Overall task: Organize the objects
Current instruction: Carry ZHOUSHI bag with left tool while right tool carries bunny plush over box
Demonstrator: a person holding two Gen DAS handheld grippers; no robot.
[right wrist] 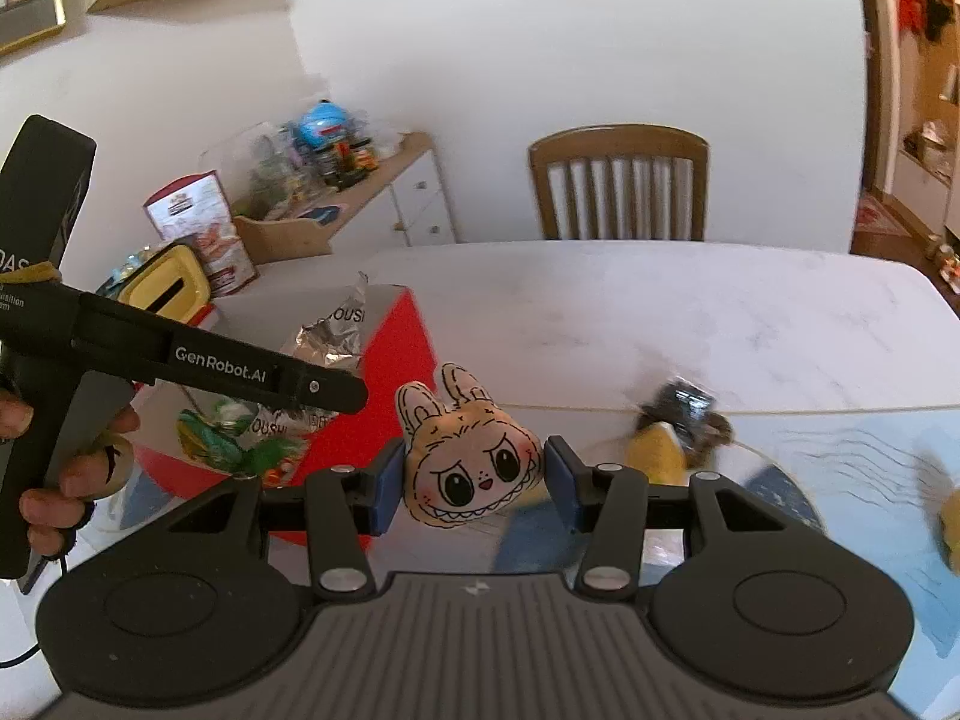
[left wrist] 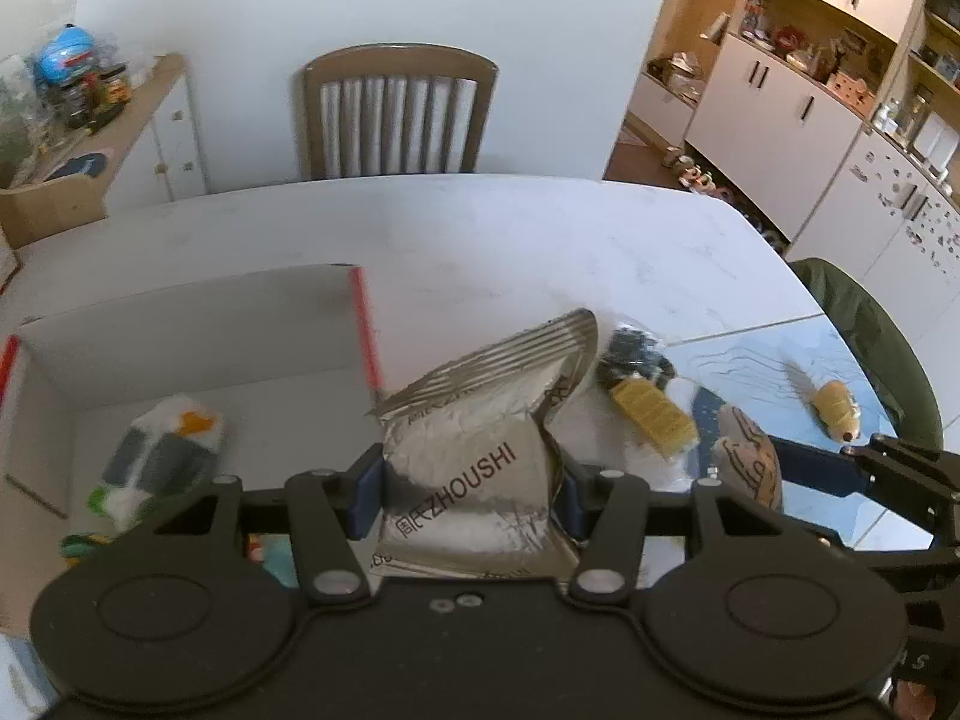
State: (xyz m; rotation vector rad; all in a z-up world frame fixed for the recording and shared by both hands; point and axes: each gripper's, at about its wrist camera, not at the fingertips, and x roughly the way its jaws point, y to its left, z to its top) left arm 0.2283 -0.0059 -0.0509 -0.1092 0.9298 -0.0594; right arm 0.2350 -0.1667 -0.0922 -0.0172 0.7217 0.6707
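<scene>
The foil packet (left wrist: 474,468) sits pinched between the jaws of the left gripper (left wrist: 471,495), held in the air just beside the right wall of the open box (left wrist: 198,324), which rests on the desk (left wrist: 480,228). The jaws grip only its crumpled middle, so the slick foil could slide out or twist as it swings over the red edge, and its flared top corner may catch that edge and knock the packet outside. A white wrapped snack (left wrist: 159,456) already lies inside the box, so a careless drop could land on it or tip out.

The right gripper (right wrist: 474,480) is clenched on a small plush face (right wrist: 471,468), soft and squashy, with the jaws touching only its cheeks; it could pop free. The two grippers are close together near the box, so they risk bumping. A yellow comb (left wrist: 651,414) and a yellow toy (left wrist: 834,408) wait on the desk, well apart from the box.
</scene>
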